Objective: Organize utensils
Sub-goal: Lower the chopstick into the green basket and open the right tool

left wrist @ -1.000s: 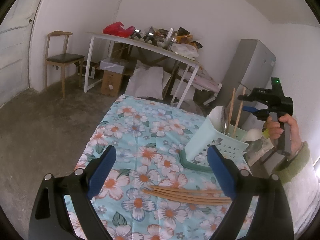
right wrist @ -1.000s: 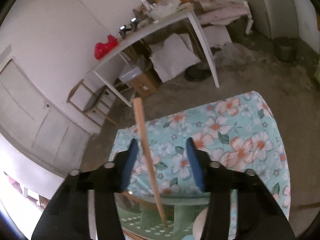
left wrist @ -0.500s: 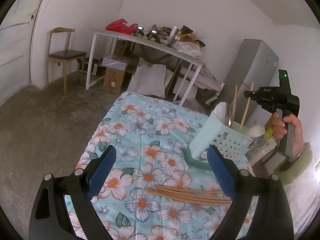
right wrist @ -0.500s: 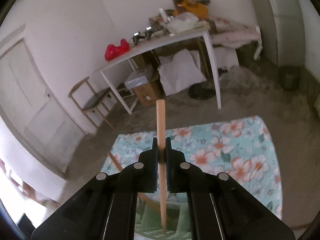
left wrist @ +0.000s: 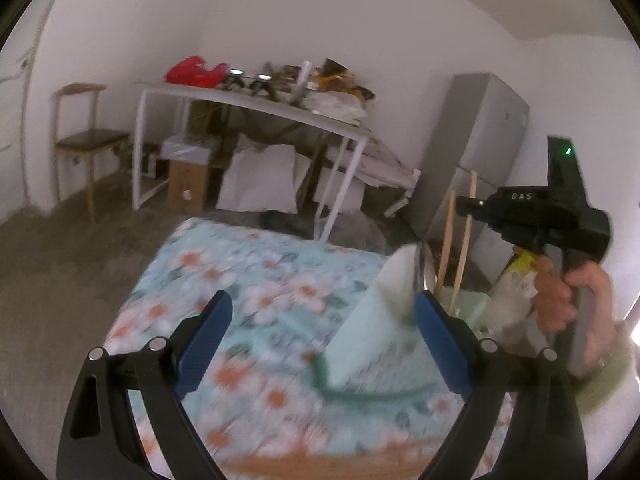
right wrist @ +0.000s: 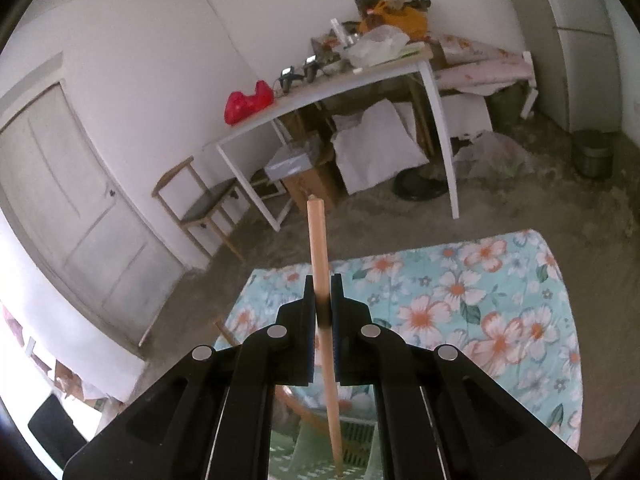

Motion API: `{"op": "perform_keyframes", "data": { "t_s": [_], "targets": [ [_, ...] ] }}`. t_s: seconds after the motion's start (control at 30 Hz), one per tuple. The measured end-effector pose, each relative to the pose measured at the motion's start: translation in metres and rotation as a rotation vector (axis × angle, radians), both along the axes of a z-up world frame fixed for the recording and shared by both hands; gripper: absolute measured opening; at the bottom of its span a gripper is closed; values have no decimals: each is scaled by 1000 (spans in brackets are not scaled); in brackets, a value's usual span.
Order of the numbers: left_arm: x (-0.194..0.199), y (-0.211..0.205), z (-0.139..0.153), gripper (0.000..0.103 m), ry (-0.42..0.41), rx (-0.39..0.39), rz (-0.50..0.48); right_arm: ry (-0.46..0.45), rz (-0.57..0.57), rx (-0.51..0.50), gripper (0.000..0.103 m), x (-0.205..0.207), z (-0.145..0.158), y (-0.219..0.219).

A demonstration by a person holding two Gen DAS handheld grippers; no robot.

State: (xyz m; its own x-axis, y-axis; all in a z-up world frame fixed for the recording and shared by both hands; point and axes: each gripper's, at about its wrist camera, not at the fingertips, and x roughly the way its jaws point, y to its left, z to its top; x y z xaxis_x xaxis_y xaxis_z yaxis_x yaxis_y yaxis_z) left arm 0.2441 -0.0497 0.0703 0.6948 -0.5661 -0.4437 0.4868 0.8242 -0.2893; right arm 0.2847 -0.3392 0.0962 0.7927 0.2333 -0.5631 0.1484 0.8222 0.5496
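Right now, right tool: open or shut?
Shut. The right tool clamps a wooden chopstick standing upright, its lower tip down in the green utensil basket.

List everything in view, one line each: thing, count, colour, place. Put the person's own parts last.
chopstick: 1, light wood, upright, clamped in right gripper, tip in holder
second chopstick: 1, wood, standing in holder
utensil holder: 1, mint green, on the floral cloth
floral cloth: 1, teal with orange flowers, covers the table
white table: 1, by the wall, cluttered
red bag: 1, on white table
chair: 1, wooden, by the door
left gripper: open, blue pads
right gripper: black, shut on chopstick
hand: 1, holding right gripper
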Motion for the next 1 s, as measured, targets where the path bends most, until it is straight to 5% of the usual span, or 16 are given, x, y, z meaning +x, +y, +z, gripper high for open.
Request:
{"op": "perform_keyframes", "data": {
  "t_s": [0.23,0.77,1.0],
  "targets": [
    [22,-56,-27,87,51,136,-57,-2,6,-11,5,-5,-1,-1],
    [23,-54,-34,86,51,139,-52,-128,-56,31,5,-21,12,-17],
    [14,-35,-17,86,0,70,-39,-137,-61,-7,5,-33,5,-8]
  ]
}}
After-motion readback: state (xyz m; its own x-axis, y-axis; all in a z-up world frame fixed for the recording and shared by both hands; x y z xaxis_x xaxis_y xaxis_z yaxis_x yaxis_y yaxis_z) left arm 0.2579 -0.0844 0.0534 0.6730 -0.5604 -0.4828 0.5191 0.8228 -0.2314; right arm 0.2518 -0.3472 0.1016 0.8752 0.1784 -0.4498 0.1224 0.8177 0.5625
